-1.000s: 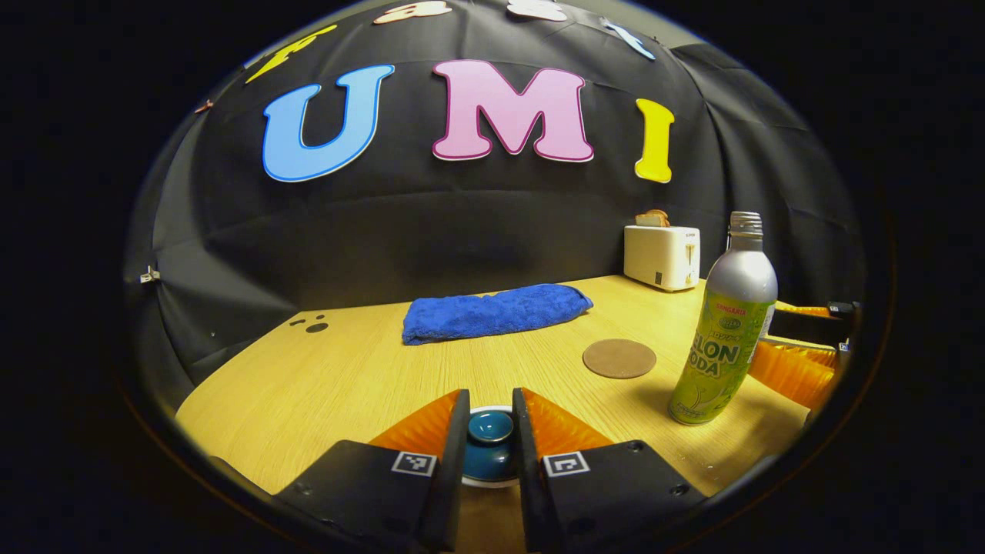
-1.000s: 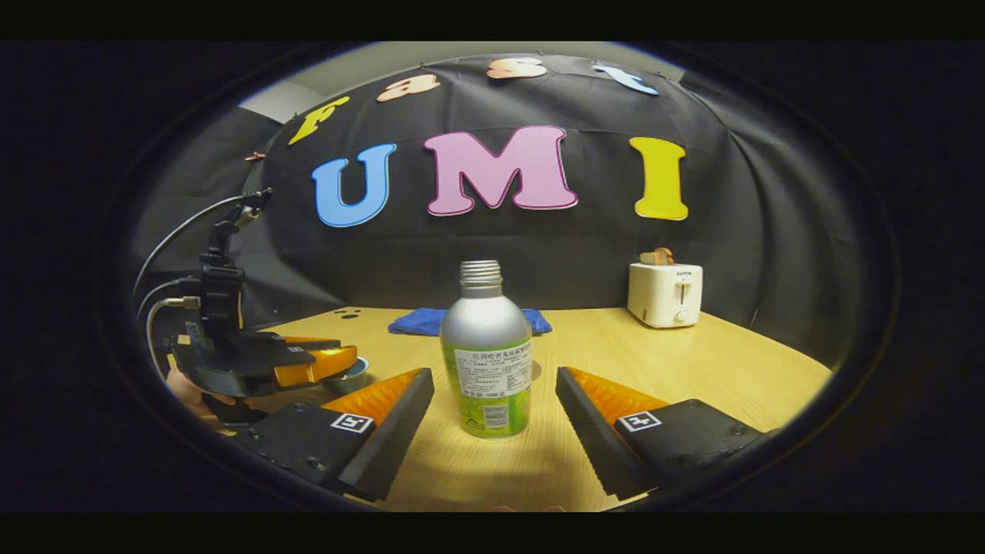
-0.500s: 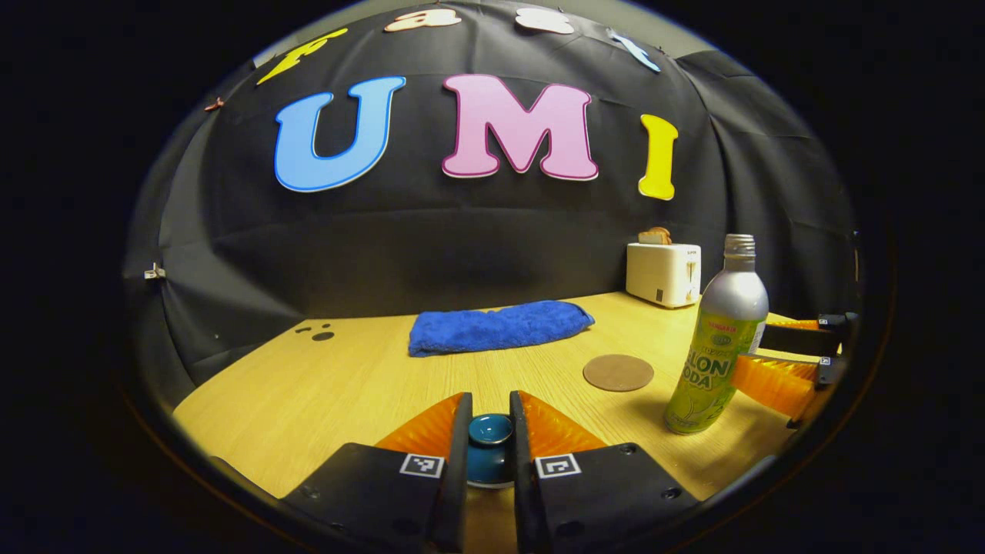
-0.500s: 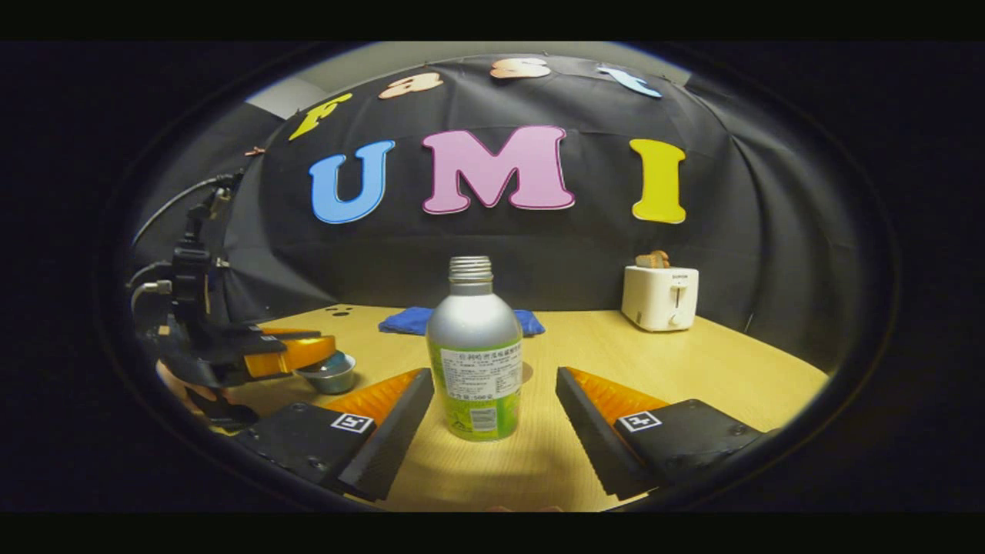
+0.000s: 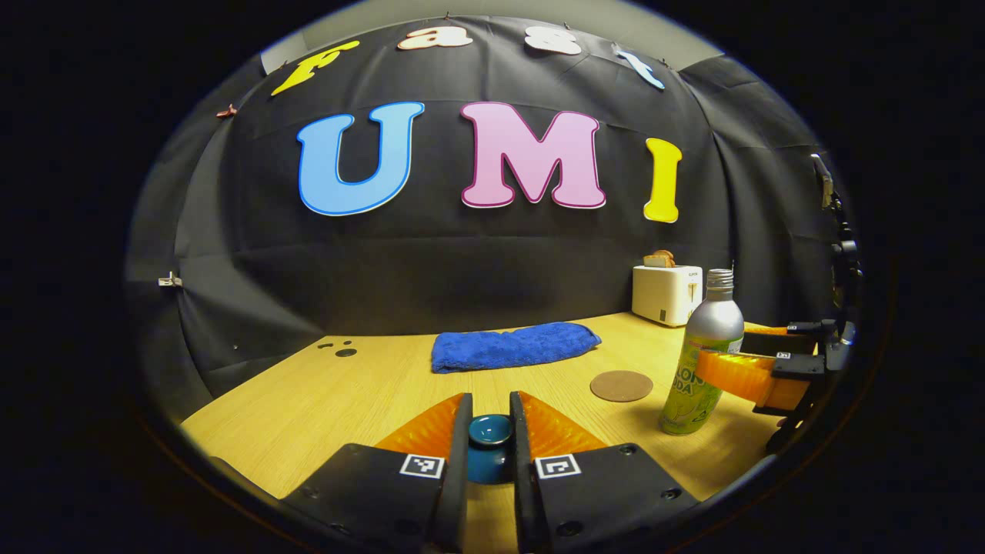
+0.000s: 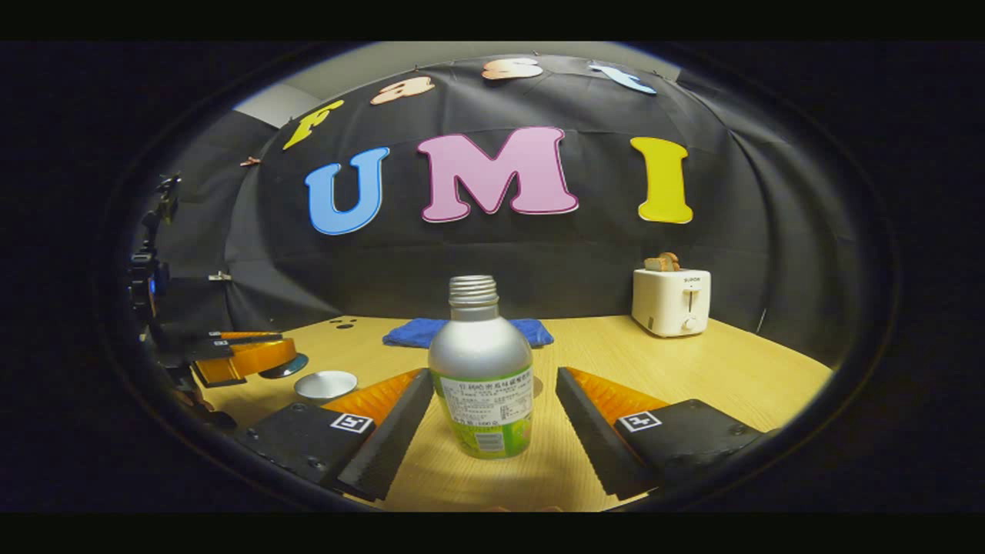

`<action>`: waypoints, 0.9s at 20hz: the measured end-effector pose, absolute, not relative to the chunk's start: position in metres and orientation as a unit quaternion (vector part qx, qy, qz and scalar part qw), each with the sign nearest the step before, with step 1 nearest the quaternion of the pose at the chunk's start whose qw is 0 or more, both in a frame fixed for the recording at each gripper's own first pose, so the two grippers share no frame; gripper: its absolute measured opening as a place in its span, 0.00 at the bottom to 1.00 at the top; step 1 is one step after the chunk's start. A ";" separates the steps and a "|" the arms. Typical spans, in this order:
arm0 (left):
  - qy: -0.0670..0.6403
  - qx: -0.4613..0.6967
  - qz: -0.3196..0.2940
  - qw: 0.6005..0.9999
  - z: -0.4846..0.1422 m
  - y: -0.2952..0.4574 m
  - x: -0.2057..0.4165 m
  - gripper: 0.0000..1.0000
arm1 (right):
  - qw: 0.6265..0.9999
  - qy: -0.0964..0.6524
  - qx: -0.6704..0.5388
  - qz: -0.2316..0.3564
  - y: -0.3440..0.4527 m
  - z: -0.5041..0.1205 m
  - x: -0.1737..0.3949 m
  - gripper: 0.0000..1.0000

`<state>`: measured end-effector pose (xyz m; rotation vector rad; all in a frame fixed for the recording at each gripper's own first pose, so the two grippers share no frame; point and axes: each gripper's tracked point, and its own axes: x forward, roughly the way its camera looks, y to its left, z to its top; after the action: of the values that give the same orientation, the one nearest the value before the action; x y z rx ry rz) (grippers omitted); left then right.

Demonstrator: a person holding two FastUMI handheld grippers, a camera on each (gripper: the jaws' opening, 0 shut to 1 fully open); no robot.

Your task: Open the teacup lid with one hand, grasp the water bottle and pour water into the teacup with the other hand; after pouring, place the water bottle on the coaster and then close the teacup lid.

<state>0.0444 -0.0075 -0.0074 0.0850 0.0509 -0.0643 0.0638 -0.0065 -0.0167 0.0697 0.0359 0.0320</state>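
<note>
So the left gripper [image 5: 489, 431] is clamped on the knob of the teacup lid [image 5: 490, 442], both fingers pressed against it. In the right gripper view you can see that lid [image 6: 283, 365] held up off the table [image 6: 692, 369], with the teacup [image 6: 325, 385] sitting uncovered just beside and below it. The right gripper [image 6: 492, 412] is spread wide, one finger on each side of the water bottle [image 6: 480, 369], and I can't tell if either one touches it. The bottle stands upright on the table with no cap on its neck. From the left gripper view the coaster [image 5: 621, 385] lies just to the left of the bottle, with a folded blue towel [image 5: 514, 345] further back behind it, and a white toaster [image 5: 666, 293] near the wall behind the bottle.
</note>
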 end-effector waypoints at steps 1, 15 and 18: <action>0.027 0.040 -0.032 0.998 -0.009 -0.006 0.042 0.29 | 0.999 0.021 0.033 0.017 -0.006 -0.017 0.069 0.99; 0.029 0.033 -0.032 0.999 -0.015 0.016 0.032 0.29 | 0.999 0.046 0.005 0.021 0.006 -0.032 0.095 0.80; 0.026 0.034 -0.024 0.999 -0.014 0.025 0.029 0.29 | 0.997 0.051 -0.047 0.031 0.013 -0.029 0.097 0.77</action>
<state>0.0291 0.0247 -0.0140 0.0683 0.0529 -0.0476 0.0969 0.0133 -0.0288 -0.0937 0.1018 0.0616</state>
